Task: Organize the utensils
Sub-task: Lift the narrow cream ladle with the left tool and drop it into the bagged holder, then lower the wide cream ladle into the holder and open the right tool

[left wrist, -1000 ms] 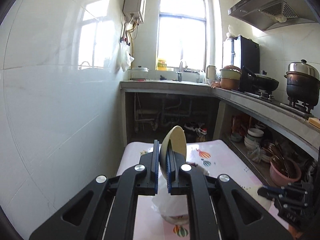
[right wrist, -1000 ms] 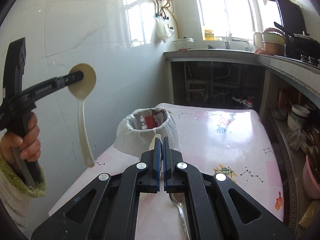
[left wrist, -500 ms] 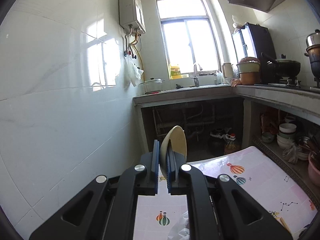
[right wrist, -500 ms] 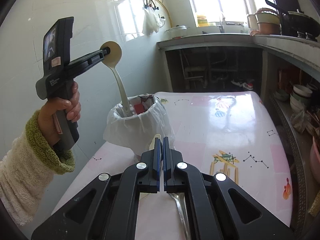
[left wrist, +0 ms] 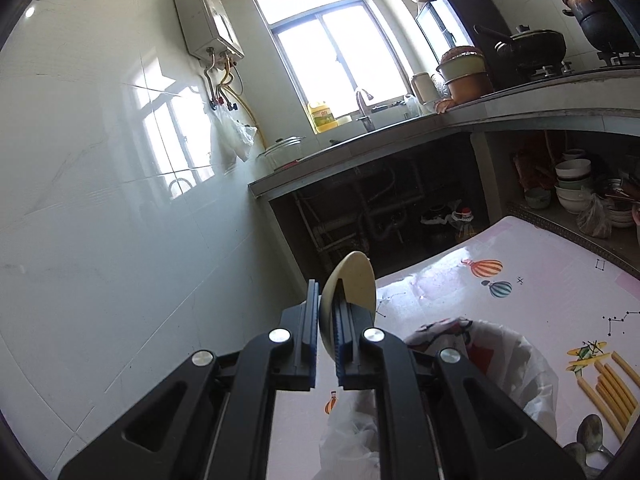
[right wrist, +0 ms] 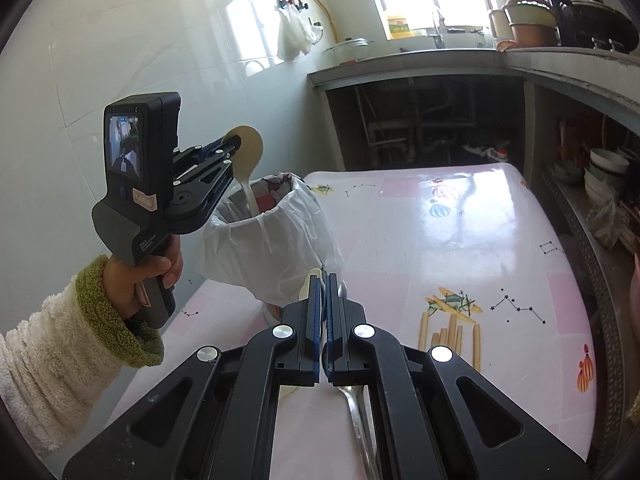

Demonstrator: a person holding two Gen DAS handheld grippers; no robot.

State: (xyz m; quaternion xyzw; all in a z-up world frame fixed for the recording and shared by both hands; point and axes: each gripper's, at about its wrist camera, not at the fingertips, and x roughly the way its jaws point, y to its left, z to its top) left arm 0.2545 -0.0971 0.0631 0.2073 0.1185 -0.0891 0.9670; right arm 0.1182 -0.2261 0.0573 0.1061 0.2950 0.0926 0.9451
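Observation:
My left gripper is shut on the bowl of a cream ladle. In the right wrist view the ladle hangs handle-down, its handle inside the container lined with a white bag; the left gripper is above the container's left rim. My right gripper is shut with nothing seen between its pads, low over the table just in front of the container. A metal spoon and a cream utensil lie under it. Yellow chopsticks lie on the pink tablecloth.
White tiled wall close on the left. A concrete counter with sink, pots and stove runs along the back and right. Shelves with stacked bowls are at the right of the table. Metal spoons lie by the chopsticks.
My left gripper has moved right and down over the container, lowering the ladle's handle deeper into the bag. My right gripper has stayed shut, nearly still.

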